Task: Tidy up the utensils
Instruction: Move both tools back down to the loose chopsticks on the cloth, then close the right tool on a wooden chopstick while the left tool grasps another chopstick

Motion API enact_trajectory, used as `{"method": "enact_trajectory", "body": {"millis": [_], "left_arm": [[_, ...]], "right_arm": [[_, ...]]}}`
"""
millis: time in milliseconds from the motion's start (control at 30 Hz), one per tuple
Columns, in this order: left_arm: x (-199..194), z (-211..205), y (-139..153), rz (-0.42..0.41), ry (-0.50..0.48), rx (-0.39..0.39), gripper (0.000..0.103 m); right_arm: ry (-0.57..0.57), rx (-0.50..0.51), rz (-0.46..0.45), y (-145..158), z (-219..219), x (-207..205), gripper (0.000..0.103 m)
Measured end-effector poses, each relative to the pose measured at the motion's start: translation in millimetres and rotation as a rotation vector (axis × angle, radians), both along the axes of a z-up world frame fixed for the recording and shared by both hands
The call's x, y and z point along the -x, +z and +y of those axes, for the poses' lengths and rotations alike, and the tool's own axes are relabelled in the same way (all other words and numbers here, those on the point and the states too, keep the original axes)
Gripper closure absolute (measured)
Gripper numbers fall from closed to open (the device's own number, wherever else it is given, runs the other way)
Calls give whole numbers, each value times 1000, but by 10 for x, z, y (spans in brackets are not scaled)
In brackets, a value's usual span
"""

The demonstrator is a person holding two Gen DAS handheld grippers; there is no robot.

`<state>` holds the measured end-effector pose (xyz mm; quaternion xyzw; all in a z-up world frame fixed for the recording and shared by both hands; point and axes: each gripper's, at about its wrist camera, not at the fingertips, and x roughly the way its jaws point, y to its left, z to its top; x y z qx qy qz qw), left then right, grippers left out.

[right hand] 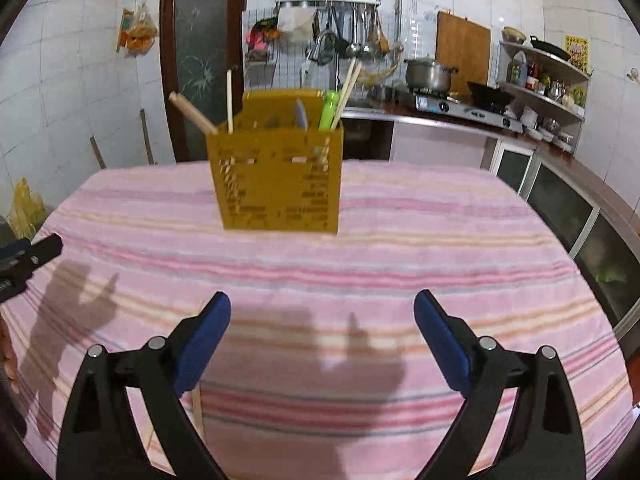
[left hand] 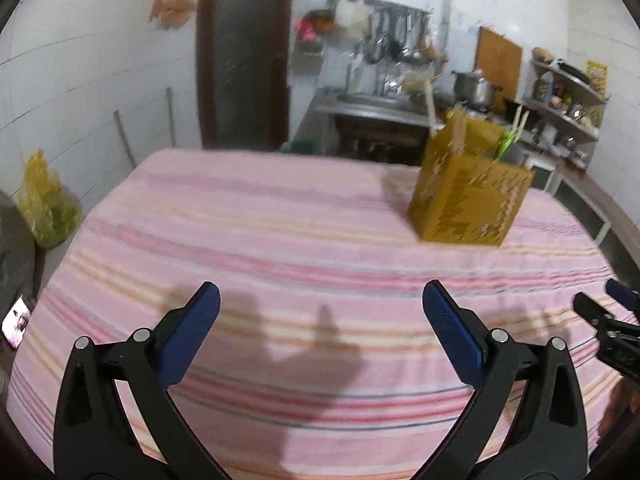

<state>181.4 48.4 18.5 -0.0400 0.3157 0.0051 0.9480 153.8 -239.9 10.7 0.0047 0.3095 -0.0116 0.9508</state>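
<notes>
A yellow perforated utensil holder point(right hand: 278, 184) stands on the pink striped tablecloth point(right hand: 360, 264), holding chopsticks, a wooden handle, a grey utensil and a green utensil point(right hand: 329, 110). It shows at the far right in the left wrist view point(left hand: 468, 196). My right gripper point(right hand: 322, 320) is open and empty above the cloth, in front of the holder. A loose wooden chopstick point(right hand: 197, 408) lies on the cloth under its left finger. My left gripper point(left hand: 320, 308) is open and empty over bare cloth. Each gripper shows at the edge of the other's view point(left hand: 608, 328) point(right hand: 28, 258).
A kitchen counter with a stove, pot point(right hand: 428, 72) and wok runs behind and to the right of the table. Shelves point(right hand: 544, 84) hold bottles and bowls. A yellow plastic bag point(left hand: 44, 204) and a phone point(left hand: 16, 322) sit left of the table.
</notes>
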Motion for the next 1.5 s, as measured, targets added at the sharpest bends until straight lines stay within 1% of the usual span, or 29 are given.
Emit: {"method": "enact_trajectory", "body": {"millis": [100, 167, 333, 433, 633, 767, 900, 933, 967, 1000, 1033, 1067, 1100, 1167, 1200, 1267, 1367, 1500], "left_arm": [[-45, -16, -181, 73, -32, -7, 5], [-53, -25, -274, 105, -44, -9, 5], [-40, -87, -473, 154, -62, -31, 5], [-50, -164, -581, 190, -79, -60, 5], [-177, -223, -721, 258, -98, -103, 5], [-183, -181, -742, 258, -86, -98, 5], [-197, -168, -754, 259, -78, -113, 5], [-196, -163, -752, 257, -76, -114, 5], [-194, -158, -747, 254, -73, -116, 5], [-192, -157, -740, 251, -73, -117, 5], [-188, -154, -734, 248, -72, -118, 5], [-188, -161, -726, 246, -71, -119, 5], [-187, -170, -719, 244, -72, -118, 5], [-183, -194, -694, 239, -78, -116, 5], [-179, -196, -685, 236, -78, -118, 5], [-177, -234, -664, 229, -84, -125, 6], [-177, -303, -632, 223, -92, -124, 6], [-175, -449, -577, 217, -117, -111, 8]], "right_arm": [[4, 3, 21, -92, 33, 46, 12], [4, 6, 33, -138, 58, 61, 12], [11, 14, 82, -300, 123, 67, 12], [29, 20, 107, -389, 192, 74, 12], [72, 31, 135, -444, 359, 67, 12], [99, 65, 168, -490, 545, 17, 12], [120, 94, 213, -572, 696, -97, 14], [126, 102, 222, -587, 734, -117, 19], [133, 108, 228, -597, 769, -134, 28], [141, 116, 240, -612, 812, -158, 31], [146, 115, 246, -624, 837, -173, 40], [156, 102, 251, -629, 859, -192, 51], [166, 86, 256, -623, 867, -201, 58], [184, 62, 264, -619, 903, -232, 76], [190, 60, 266, -615, 929, -242, 79], [199, 52, 262, -611, 947, -257, 96], [203, 9, 254, -596, 887, -265, 97], [172, -5, 223, -511, 704, -227, 97]]}}
